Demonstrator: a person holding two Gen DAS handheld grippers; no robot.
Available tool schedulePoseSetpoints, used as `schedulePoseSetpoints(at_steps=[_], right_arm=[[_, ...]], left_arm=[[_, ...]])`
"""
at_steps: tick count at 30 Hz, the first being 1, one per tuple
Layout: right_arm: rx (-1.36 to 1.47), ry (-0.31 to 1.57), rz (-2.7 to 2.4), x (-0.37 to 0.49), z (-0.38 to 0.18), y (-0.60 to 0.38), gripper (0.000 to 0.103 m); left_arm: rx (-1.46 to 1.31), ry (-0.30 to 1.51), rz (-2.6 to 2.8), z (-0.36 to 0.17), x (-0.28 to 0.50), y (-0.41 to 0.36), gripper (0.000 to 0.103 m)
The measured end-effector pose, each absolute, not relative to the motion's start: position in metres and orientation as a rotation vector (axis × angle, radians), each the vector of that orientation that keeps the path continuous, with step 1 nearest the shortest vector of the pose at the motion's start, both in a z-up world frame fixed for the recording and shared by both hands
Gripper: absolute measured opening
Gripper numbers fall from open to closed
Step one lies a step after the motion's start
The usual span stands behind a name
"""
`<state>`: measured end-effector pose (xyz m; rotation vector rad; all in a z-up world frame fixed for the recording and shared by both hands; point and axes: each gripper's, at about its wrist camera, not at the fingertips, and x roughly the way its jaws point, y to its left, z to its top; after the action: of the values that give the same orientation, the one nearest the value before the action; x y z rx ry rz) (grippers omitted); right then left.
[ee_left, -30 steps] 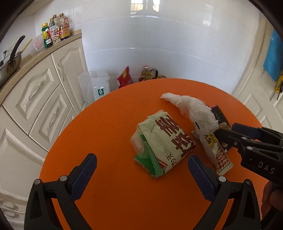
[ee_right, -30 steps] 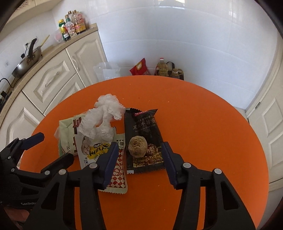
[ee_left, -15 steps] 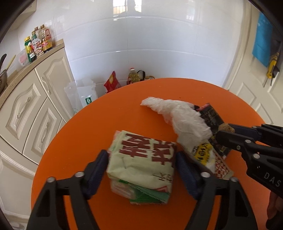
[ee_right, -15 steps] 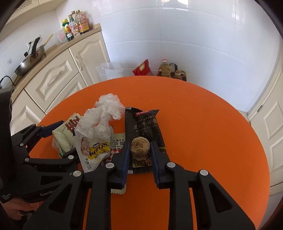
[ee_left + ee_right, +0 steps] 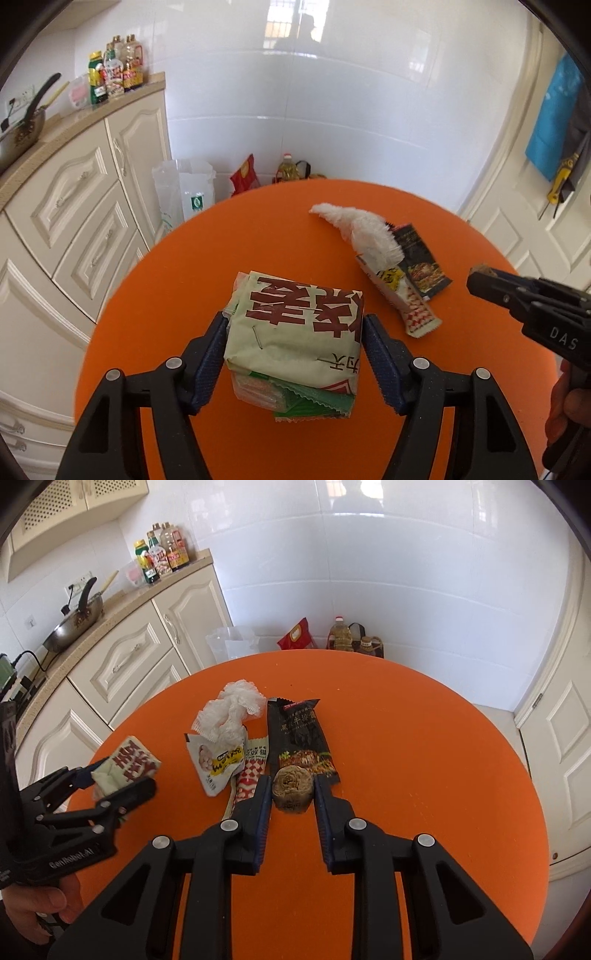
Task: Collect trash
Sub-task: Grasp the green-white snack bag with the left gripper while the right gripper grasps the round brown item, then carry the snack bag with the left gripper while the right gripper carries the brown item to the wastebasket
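Your left gripper (image 5: 293, 363): jaws set moderately wide, both blue pads pressed against the sides of a folded pale-green packet (image 5: 295, 332) printed with large red characters; a green saw-edged wrapper sticks out beneath it. In the right wrist view the packet appears raised clear of the table.

Your right gripper (image 5: 291, 794): jaws nearly together, clamped on a small brown crumpled lump (image 5: 292, 789), held just above the near end of the black wrapper.

Trash left on the table, counted:
- One black snack wrapper (image 5: 299, 734), lying flat, lengthwise away from you.
- One white crumpled hair-net-like cap (image 5: 231, 712), resting on the far ends of the next two items.
- One white-and-yellow sachet (image 5: 218, 764), torn open.
- One red-and-white checked sachet (image 5: 253, 771), between the yellow sachet and the black wrapper, touching both.

Surface: one round orange table (image 5: 424, 738).

Room: white tiled walls; cream cabinets (image 5: 129, 657) at left under a stone counter carrying one wok (image 5: 74, 624) and a cluster of sauce bottles (image 5: 160, 557). On the floor beyond the table: one clear plastic bag (image 5: 184, 195), one red bag (image 5: 297, 635), oil bottles (image 5: 343, 635). A white panelled door stands at right.
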<state>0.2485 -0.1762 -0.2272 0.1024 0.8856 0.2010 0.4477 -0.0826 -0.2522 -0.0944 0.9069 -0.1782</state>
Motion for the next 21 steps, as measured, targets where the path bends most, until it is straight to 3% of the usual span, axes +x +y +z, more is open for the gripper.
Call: schedulePoseSetpoints(at_steps=[11, 21], right_arm=[[0.127, 0.762, 0.160, 0.167, -0.170, -0.204, 0.023], [0.179, 0.647, 0.082, 0.085, -0.127, -0.260, 0.023]], left_arm=[[-0.063, 0.738, -0.271, -0.198, 0.423, -0.110, 0.066], [-0.038, 0.637, -0.410, -0.174, 0.314, -0.121, 0.066]])
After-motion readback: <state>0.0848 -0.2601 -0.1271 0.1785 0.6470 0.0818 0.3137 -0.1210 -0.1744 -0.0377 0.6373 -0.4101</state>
